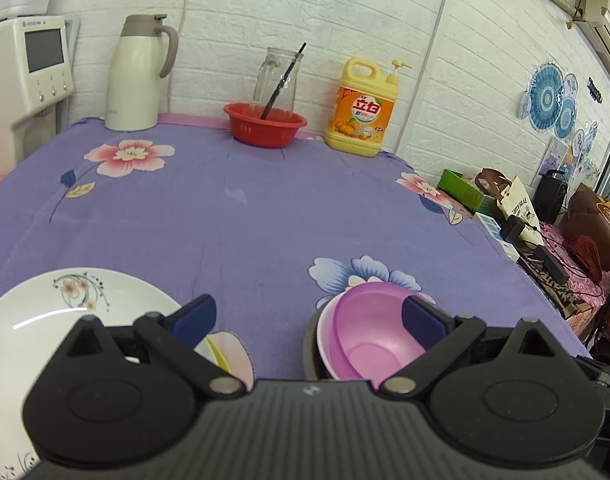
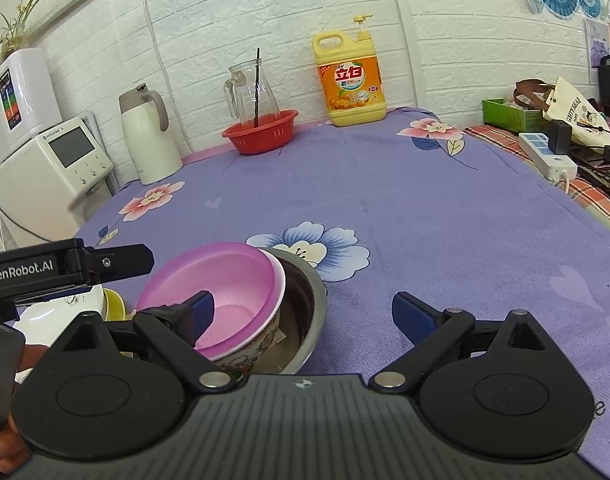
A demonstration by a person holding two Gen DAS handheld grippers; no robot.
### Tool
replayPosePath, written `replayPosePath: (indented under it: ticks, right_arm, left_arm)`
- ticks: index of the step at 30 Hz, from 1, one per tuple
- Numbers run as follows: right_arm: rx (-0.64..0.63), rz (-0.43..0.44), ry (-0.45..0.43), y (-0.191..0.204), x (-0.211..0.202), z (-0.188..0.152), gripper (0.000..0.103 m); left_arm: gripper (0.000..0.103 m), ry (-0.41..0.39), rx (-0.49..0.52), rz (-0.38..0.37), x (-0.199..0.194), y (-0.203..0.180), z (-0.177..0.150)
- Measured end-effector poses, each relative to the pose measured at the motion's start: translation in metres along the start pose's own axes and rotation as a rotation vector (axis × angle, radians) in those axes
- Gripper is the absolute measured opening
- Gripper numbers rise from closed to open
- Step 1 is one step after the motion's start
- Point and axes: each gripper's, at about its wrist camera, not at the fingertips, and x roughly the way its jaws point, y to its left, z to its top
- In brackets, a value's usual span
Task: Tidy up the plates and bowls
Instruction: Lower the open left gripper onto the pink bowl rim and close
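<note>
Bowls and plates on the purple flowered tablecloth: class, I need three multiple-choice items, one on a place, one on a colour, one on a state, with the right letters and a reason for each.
1. Where does the pink plastic bowl sit?
A. Inside the red basket
B. Nested in a white patterned bowl that is inside a steel bowl
C. On the white plate

2. What colour is the pump-top detergent bottle by the wall?
A. Yellow with an orange label
B. Green
C. Blue

3. How do the jaws of the right gripper stand?
A. Shut on the pink bowl
B. Shut on nothing
C. Open, holding nothing

Answers:
1 B: the right wrist view shows the three bowls stacked.
2 A: both views show it.
3 C: a wide gap separates the blue pads, with only the tablecloth between them.
</note>
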Motion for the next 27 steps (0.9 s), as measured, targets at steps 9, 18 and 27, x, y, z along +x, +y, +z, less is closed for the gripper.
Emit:
replayPosePath:
  ticks: [9, 18, 27]
  right_arm:
    - [-0.005, -0.001, 0.032, -0.001, 0.013, -0.001, 0.103]
    - [-0.007, 0.006, 0.097, 0.001, 0.039, -0.002, 0.103]
    - [-0.089, -0.068, 0.164, 0.006, 0.046, 0.003, 0.103]
  left_arm:
    - [0.098, 0.079, 0.032, -0.051, 0.019, -0.006, 0.002]
    - [0.098, 0.236, 0.098, -0.158, 0.059, -0.004, 0.020]
    - [0.098, 0.259, 0.088, -0.159, 0.069, 0.000, 0.019]
